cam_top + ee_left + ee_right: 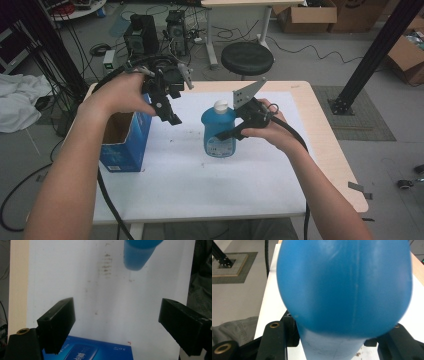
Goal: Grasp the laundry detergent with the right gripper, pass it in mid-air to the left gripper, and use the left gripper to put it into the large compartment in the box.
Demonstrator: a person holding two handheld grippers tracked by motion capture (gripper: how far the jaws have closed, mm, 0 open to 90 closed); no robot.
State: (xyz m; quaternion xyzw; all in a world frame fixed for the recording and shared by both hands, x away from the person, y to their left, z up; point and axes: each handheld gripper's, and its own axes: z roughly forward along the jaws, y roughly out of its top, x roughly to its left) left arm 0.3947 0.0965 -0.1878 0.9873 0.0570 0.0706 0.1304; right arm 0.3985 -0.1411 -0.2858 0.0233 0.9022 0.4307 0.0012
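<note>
The blue plastic bottle with a white cap (219,129) carries a pale round label near its base, too small to read. The open blue cardboard box (125,141) has white print on its side; in the left gripper view a few characters show on it, of which only something like "5.0" can be made out.

The right tongs (231,131) pinch the bottle around its body, the black jaws pressed on either side of it, and the bottle hangs upright over the middle of the worktop (200,190); whether its base touches the surface I cannot tell. The left tongs (169,111) are spread wide with nothing between them, held above the box at the worktop's left side, well apart from the bottle.

The worktop is pale wood under a white sheet with faint brown smudges. Behind it stand a black round stool (247,58), computer towers (157,32), loose cables and cardboard cartons (307,15) on a grey floor.
</note>
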